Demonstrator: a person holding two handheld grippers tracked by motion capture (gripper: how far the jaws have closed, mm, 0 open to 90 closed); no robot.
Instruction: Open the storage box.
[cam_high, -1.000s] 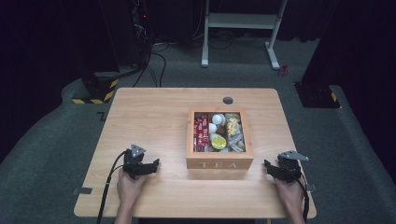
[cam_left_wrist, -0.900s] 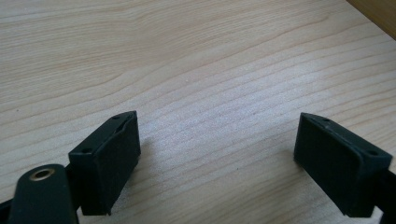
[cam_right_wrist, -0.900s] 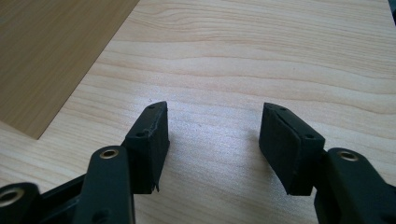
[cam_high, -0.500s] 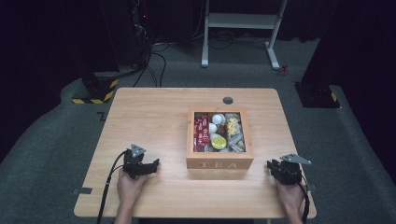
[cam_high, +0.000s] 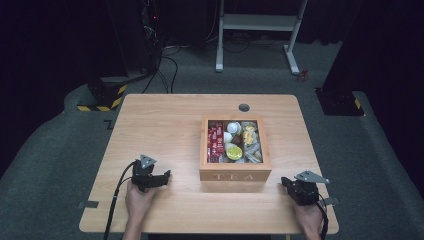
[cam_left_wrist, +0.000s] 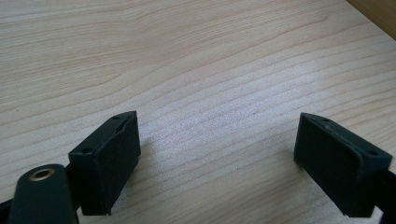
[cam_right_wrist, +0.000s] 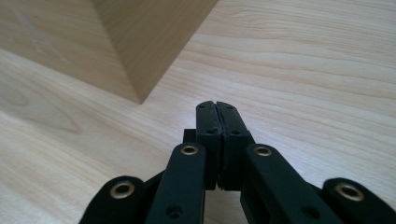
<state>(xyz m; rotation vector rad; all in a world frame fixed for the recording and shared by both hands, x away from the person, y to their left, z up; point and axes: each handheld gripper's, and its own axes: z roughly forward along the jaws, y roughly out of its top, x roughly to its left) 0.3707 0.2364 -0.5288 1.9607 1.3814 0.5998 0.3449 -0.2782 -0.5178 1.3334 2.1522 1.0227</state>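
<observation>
A wooden tea box marked TEA stands open on the table, filled with several tea bags and packets, red ones on its left side. My left gripper rests on the table to the box's left, held by a hand; its jaws stand wide open over bare wood. My right gripper rests near the table's front right, pointing toward the box's front right corner. Its jaws are pressed together with nothing between them.
A small dark round grommet sits in the table behind the box. Beyond the table are a white desk frame, black equipment with cables and a yellow-black striped base on grey carpet.
The right gripper has drawn slightly back and to the right, toward the table's front edge. The left gripper has stayed in place.
</observation>
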